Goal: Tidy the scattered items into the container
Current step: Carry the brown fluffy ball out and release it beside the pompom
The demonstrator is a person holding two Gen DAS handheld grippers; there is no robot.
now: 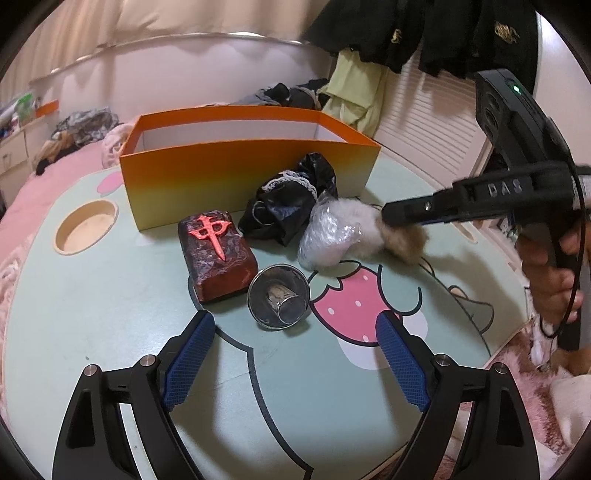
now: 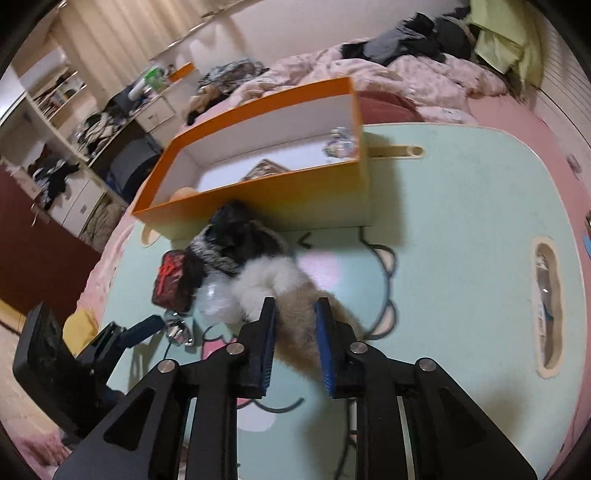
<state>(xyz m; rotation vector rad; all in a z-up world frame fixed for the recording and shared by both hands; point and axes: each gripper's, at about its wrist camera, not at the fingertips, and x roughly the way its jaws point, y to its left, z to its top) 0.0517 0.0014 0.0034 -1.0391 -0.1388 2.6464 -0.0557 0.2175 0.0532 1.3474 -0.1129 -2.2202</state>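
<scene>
You work on a pale green table (image 1: 110, 295) printed with a pink strawberry (image 1: 351, 306) and dark cartoon outlines; a round cup hole (image 1: 86, 230) sits near its edge and a long slot (image 2: 548, 310) on the other side. Around it lies a pink bed (image 2: 424, 85) with dark clothes (image 2: 406, 37) heaped on it. A black garment (image 1: 424, 29) hangs overhead. Cluttered shelves (image 2: 55, 96) and beige curtains (image 2: 122, 29) stand behind.

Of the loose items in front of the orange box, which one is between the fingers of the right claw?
The furry tail-like item, white at one end and tan at the other. The right claw straddles its tan end; the others lie untouched.
</scene>
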